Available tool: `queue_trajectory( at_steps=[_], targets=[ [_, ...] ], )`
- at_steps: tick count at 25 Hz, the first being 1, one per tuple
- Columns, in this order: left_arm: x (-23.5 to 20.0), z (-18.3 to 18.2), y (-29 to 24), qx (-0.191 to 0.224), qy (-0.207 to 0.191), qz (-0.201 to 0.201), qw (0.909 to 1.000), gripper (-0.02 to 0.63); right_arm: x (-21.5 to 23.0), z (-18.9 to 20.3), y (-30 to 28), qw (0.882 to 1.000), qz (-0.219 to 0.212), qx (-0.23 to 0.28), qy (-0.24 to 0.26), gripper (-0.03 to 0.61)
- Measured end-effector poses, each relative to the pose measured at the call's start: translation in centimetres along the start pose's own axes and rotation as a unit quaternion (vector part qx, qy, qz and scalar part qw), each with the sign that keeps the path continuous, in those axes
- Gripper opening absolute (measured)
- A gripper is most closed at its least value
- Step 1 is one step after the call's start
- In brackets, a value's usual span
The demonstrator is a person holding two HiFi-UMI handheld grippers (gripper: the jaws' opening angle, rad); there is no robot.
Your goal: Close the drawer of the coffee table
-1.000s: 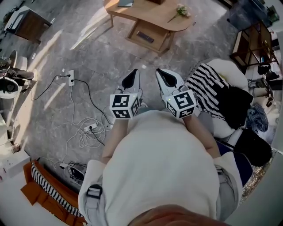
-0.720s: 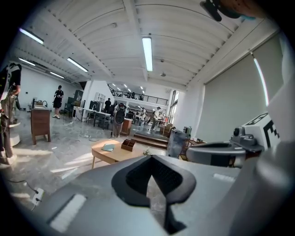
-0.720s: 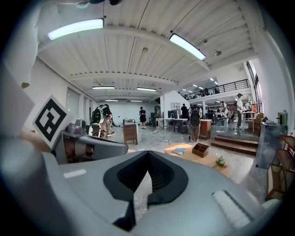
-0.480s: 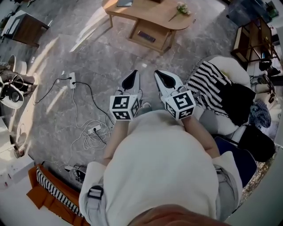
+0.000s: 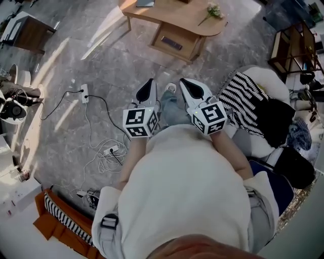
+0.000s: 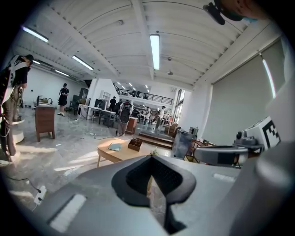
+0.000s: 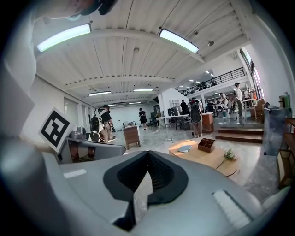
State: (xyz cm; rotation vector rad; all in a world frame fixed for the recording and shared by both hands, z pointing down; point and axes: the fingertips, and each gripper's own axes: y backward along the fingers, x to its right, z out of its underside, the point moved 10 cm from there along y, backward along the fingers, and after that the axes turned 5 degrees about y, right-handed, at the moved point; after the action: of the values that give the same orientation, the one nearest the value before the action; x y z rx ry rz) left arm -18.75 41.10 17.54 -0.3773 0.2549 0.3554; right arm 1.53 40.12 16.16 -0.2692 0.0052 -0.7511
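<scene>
A: What fills most of the head view?

B: Grey stone floor (image 5: 101,66), spreading out under and ahead of both grippers.

A: And the table?

B: The wooden table (image 5: 172,17) stands well ahead of the two grippers, far from either one. Both gripper views look across open floor towards it.

A: Where is the drawer?

B: The drawer (image 5: 188,49) hangs under the table top. It is pulled out on the side facing the grippers, and a dark flat thing (image 5: 171,43) lies in it. Neither gripper touches it.

A: What about the grippers?

B: The left gripper (image 5: 149,85) is clenched, jaws together with nothing between them. The right gripper (image 5: 186,85), just beside it, is clenched and empty as well. Both point towards the table, slightly downward.

A: Anything near them?

B: A striped cloth (image 5: 243,96) lies on a white seat close to the right of the right gripper. The person's leg (image 5: 169,106) shows between the two grippers. White and black cables (image 5: 101,146) trail on the floor to the left of the left gripper.

A: And the smallest thing?

B: A flower sprig (image 5: 212,11) lies on the table top, far ahead of the right gripper.
</scene>
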Motion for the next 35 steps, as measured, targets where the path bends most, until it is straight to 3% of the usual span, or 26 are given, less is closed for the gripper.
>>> queue_trajectory(
  at_steps=[22,35],
  targets=[
    [-11.4,-10.1,-16.6,-0.031,0.006,0.014,0.9994,0.0,11.9,-6.2,-19.0,0.999,0.033,-0.001,-0.017,0.002],
    [-16.4,-10.8,-26.5,-0.096,0.007,0.028,0.9949,0.0,19.8,-5.0,-23.4,0.993,0.106,-0.023,-0.057,0.002]
  ],
)
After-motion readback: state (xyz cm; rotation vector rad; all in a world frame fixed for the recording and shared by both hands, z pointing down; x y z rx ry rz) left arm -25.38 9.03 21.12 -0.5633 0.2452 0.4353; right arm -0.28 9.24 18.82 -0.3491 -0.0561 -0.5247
